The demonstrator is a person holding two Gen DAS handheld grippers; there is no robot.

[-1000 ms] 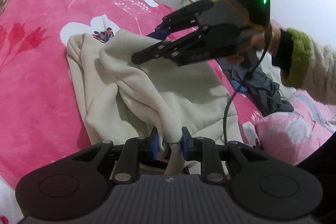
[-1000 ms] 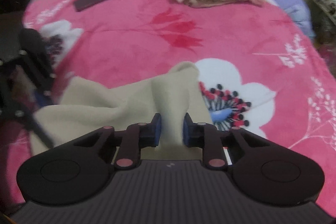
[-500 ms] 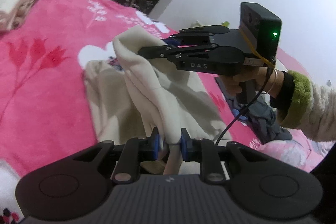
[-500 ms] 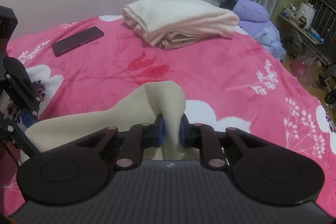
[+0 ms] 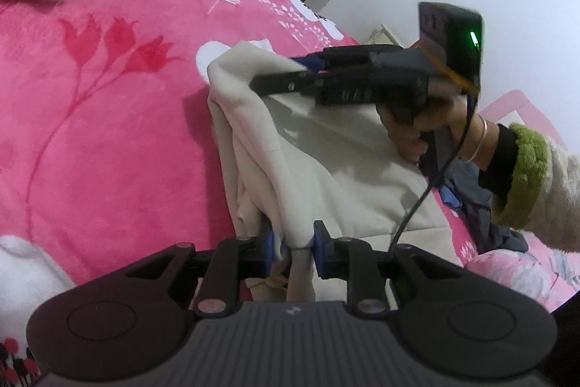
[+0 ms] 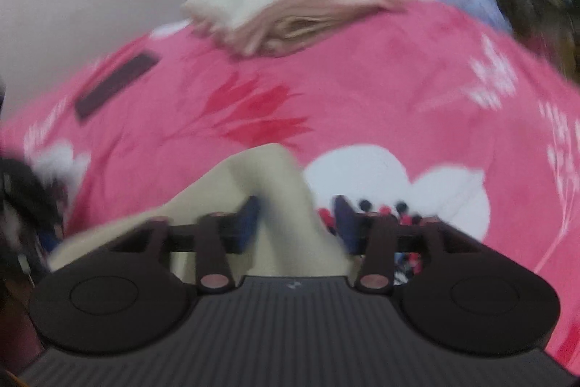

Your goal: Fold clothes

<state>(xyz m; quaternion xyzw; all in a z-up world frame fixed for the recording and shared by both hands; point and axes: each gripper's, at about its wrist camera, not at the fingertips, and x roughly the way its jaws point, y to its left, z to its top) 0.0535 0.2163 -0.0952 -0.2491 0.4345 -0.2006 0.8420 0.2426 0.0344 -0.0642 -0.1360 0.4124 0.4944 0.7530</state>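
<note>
Now cream garment bunched on pink bed, long axis near-to-far; left hand-held gripper pinches near end, right hand-held gripper spread wide around far fold.

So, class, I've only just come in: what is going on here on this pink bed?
A person is folding a cream garment on a pink floral blanket, with a gripper in each hand. The left gripper is shut on one bunch of it. The right gripper has its jaws apart, with the cloth between them. A folded cream pile lies farther back.
</note>
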